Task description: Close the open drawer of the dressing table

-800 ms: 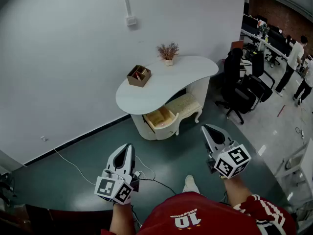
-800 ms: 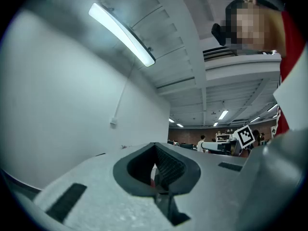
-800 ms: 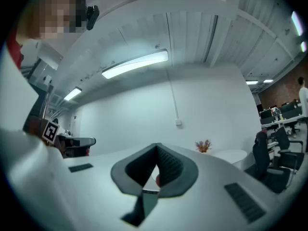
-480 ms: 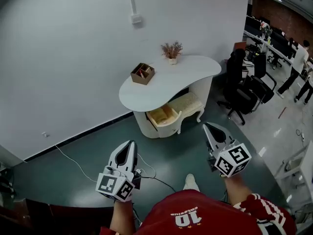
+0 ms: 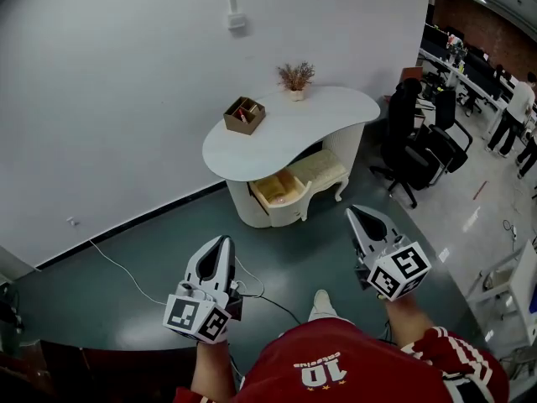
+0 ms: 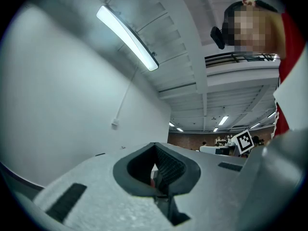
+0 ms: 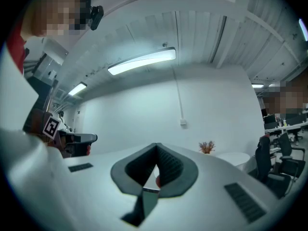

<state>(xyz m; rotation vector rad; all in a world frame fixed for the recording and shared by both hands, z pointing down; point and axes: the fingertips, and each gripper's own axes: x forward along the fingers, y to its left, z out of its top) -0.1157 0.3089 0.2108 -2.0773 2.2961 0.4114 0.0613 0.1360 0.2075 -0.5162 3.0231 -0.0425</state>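
Head view: over the last second the table point(image 5: 281, 133) has barely shifted in frame, and the drawer point(image 5: 281, 190) under its top still stands pulled out toward me. My left gripper point(image 5: 220, 250) and right gripper point(image 5: 359, 221), both closed and empty, remain well short of the table, so I judge the approach unfinished.

Ceiling tube lights point(image 6: 127, 37) lit the room evenly and glared white in both gripper views, which bulged fisheye-style with dark, vignetted corners. The head view was dimmer and blue-grey, with soft shadow beneath the dressing table point(image 5: 285, 128).
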